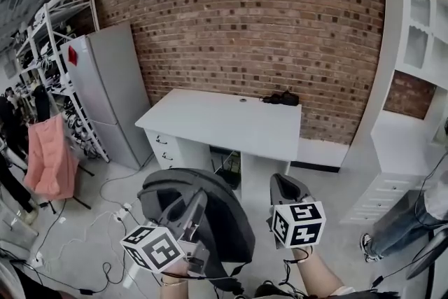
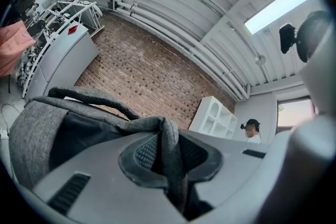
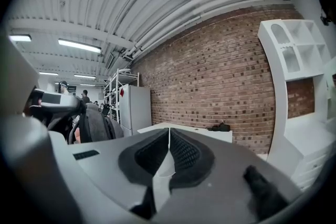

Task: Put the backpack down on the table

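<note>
A grey and black backpack (image 1: 213,217) hangs in the air in front of me, well short of the white table (image 1: 224,122). My left gripper (image 1: 197,212) is shut on its grey top strap (image 2: 169,136), which runs between the jaws in the left gripper view, with the bag's body (image 2: 37,131) at the left. My right gripper (image 1: 280,183) is to the right of the bag, apart from it. Its jaws meet with nothing between them (image 3: 169,136). The table (image 3: 194,132) lies ahead of it.
A small black object (image 1: 281,99) lies at the table's back edge by the brick wall. A grey fridge (image 1: 105,91) and a metal rack stand at the left, a white shelf unit (image 1: 413,80) at the right. Cables (image 1: 105,220) trail on the floor. A person's leg (image 1: 402,224) shows at the right.
</note>
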`<state>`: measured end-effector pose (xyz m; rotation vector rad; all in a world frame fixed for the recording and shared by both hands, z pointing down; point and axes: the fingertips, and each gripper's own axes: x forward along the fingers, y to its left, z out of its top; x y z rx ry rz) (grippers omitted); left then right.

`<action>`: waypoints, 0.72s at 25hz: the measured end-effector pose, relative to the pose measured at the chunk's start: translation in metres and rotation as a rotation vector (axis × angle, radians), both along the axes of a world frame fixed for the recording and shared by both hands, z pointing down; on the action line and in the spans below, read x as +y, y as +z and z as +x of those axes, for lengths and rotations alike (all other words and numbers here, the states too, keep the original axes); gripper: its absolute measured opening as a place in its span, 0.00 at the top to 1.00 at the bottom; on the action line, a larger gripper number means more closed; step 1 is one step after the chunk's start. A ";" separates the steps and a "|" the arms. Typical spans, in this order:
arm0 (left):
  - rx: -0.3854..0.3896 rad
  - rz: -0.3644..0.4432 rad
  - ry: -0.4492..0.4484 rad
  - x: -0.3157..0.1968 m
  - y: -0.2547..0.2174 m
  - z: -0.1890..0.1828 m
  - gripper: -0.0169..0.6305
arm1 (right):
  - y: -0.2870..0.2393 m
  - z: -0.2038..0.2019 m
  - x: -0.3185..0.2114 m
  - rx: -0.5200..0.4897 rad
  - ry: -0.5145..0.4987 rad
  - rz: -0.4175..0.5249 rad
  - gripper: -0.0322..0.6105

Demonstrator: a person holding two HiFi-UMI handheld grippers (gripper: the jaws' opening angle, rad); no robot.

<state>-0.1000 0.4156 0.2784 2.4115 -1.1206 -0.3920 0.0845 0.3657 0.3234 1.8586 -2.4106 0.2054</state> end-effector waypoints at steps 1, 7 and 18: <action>0.000 0.000 0.000 -0.003 0.001 -0.004 0.88 | 0.001 -0.003 -0.003 0.000 0.001 -0.003 0.90; -0.007 -0.018 -0.015 -0.027 0.010 -0.017 0.88 | 0.009 -0.015 -0.027 0.004 -0.005 -0.017 0.90; -0.021 -0.033 -0.041 -0.086 0.013 -0.014 0.88 | 0.020 -0.005 -0.095 -0.010 -0.015 -0.040 0.90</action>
